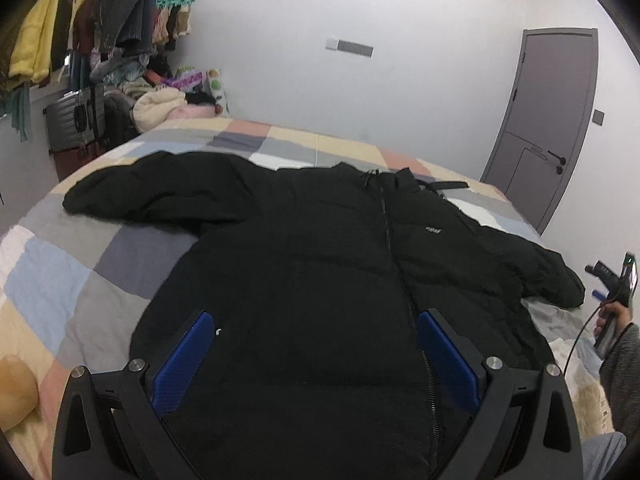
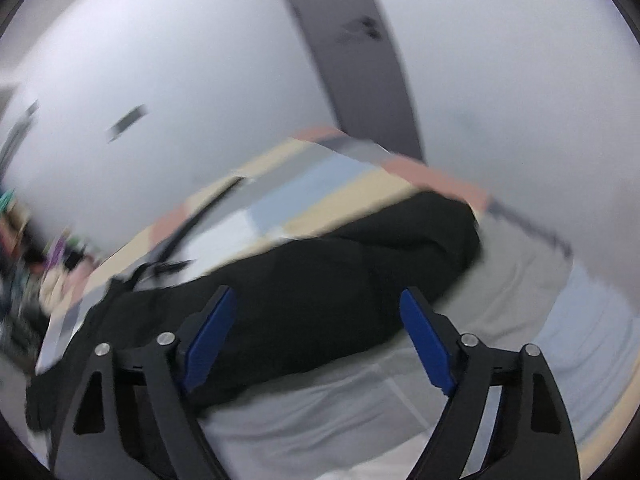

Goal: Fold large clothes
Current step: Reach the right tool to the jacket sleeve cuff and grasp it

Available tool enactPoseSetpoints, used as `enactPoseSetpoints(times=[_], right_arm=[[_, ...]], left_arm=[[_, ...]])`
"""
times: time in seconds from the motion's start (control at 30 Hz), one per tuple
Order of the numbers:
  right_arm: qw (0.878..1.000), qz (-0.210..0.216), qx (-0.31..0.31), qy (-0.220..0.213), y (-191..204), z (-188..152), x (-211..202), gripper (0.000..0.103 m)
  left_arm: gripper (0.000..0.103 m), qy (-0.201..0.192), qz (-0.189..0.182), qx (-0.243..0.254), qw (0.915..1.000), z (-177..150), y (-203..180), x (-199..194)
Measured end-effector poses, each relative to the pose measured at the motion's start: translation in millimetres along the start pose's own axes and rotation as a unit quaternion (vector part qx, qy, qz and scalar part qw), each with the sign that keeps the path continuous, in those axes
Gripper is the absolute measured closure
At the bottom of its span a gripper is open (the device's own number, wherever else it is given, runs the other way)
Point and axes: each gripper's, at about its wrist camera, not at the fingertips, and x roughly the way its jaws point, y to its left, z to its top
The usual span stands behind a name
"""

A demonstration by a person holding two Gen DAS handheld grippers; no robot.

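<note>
A black puffer jacket (image 1: pixel 320 264) lies front up and zipped on the patchwork bedspread (image 1: pixel 72 272), both sleeves spread out. My left gripper (image 1: pixel 316 314) hovers over the jacket's lower body, open, its blue pads (image 1: pixel 188 356) wide apart and not pressing the fabric. In the left wrist view a hand holds the right gripper (image 1: pixel 618 280) just beyond the cuff of the right-hand sleeve (image 1: pixel 540 276). The right wrist view is blurred by motion. There my right gripper (image 2: pixel 317 291) stands open above that sleeve (image 2: pixel 360 272), with the cloth below the fingers and none gripped.
Hanging clothes (image 1: pixel 80 20), a grey suitcase (image 1: pixel 74 120) and a heap of laundry (image 1: pixel 168 104) crowd the far left corner. A grey door (image 1: pixel 552 120) stands at the right. A tan soft object (image 1: pixel 14 392) lies at the bed's near left. Pale grey bedding (image 2: pixel 480 360) lies under the sleeve.
</note>
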Motion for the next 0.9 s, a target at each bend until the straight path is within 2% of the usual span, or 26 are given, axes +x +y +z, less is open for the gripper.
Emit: enactPoseSetpoints(times=[0.17,0.23,0.3,0.4,0.5,0.53,0.6,0.63,0.67,0.77,0.9], right_arm=[[0.994,-0.004,0.108,0.021,-51.8,-7.9,52.4,0.022],[0.990,-0.003,0.138,0.013,-66.7,-7.9,66.6,0.022],[0.985,0.020,0.171,0.000,-80.8,-6.5,82.7,0.022],[0.984,0.049,0.169,-0.011,-81.1,-0.4,100.9,0.022],[0.987,0.045,0.150,-0.031,-74.9,8.6,106.8,0.022],[0.987,0.045,0.150,-0.034,-73.8,10.1,107.2,0.026],[0.987,0.047,0.148,-0.043,-73.6,17.6,106.9,0.044],[0.987,0.047,0.149,-0.048,-75.0,21.2,105.6,0.062],[0.986,0.049,0.153,-0.054,-79.5,24.7,104.1,0.073],[0.982,0.046,0.165,-0.075,-96.6,35.1,99.2,0.076],[0.985,0.025,0.147,-0.082,-111.0,42.0,92.6,0.077]], left_arm=[[0.000,0.021,0.006,-0.002,0.9998,-5.1,-0.2,24.1],[0.000,0.027,0.006,-0.007,0.9996,-5.8,0.6,33.2],[0.000,0.028,0.005,-0.013,0.9995,-6.4,1.0,38.5],[0.000,0.026,0.005,-0.018,0.9995,-7.2,1.4,44.6],[0.000,0.023,0.007,-0.022,0.9995,-6.5,1.0,50.3],[0.000,0.023,0.010,-0.022,0.9995,-6.3,0.1,52.5],[0.000,0.024,0.015,-0.021,0.9994,-6.7,-0.6,56.1],[0.000,0.025,0.018,-0.021,0.9993,-7.3,-0.3,57.4],[0.000,0.027,0.020,-0.020,0.9992,-7.8,-0.7,58.9],[0.000,0.030,0.032,-0.013,0.9990,-9.1,-0.7,62.9],[0.000,0.034,0.039,-0.009,0.9986,-10.4,-0.2,66.2]])
